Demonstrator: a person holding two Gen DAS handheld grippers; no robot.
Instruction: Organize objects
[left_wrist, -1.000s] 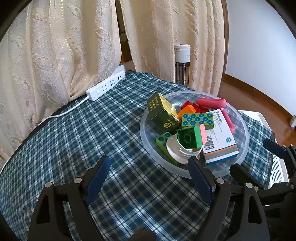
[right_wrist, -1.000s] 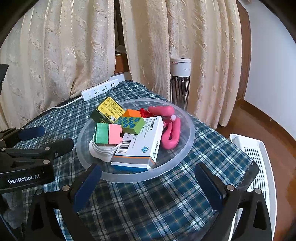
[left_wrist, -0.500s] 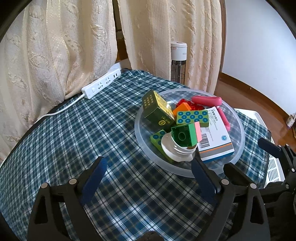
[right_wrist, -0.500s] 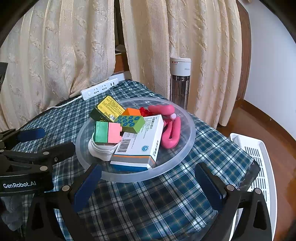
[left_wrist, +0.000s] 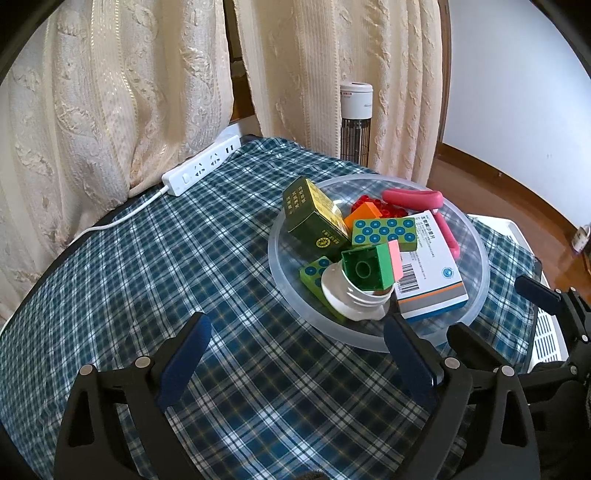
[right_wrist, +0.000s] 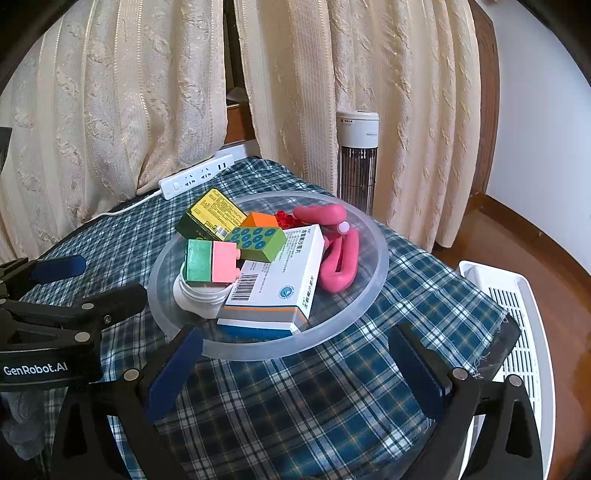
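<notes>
Bench under blue-green plaid cloth, carrying a translucent round plastic basin. All loose objects are gathered in the basin: a white-and-blue cardboard medicine box at centre, a pink hand-grip exerciser at 3 o'clock, a dark green and yellow carton at 10 o'clock, and a green-and-pink toy brick propped on a white ribbed plastic lid at 8 o'clock. Both the left gripper and the right gripper are held short of the rim, jaws spread wide and empty. Either an unsorted pile or a completed gathering is consistent.
</notes>
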